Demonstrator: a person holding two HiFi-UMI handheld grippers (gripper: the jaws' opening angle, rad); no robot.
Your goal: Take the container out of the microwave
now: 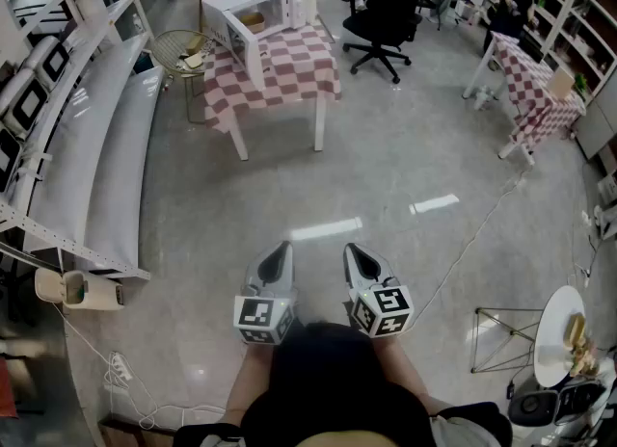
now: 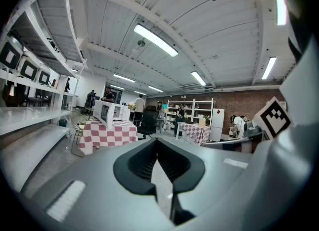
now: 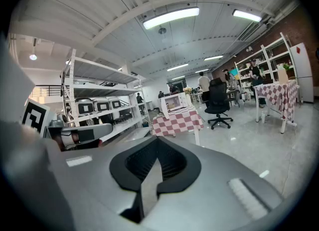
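Container (image 1: 254,21) sits in the open microwave (image 1: 275,2); you're well away, so left gripper (image 1: 280,252) and right gripper (image 1: 353,254) jaws are closed, empty.

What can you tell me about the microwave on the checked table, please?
The microwave is a white, boxy unit standing upright on a table draped in a red-and-white checked cloth, far across the grey floor. Its door is swung wide open, and a small tan container shows inside the cavity. Only the table visibly touches it from outside; finer details are too small to tell.
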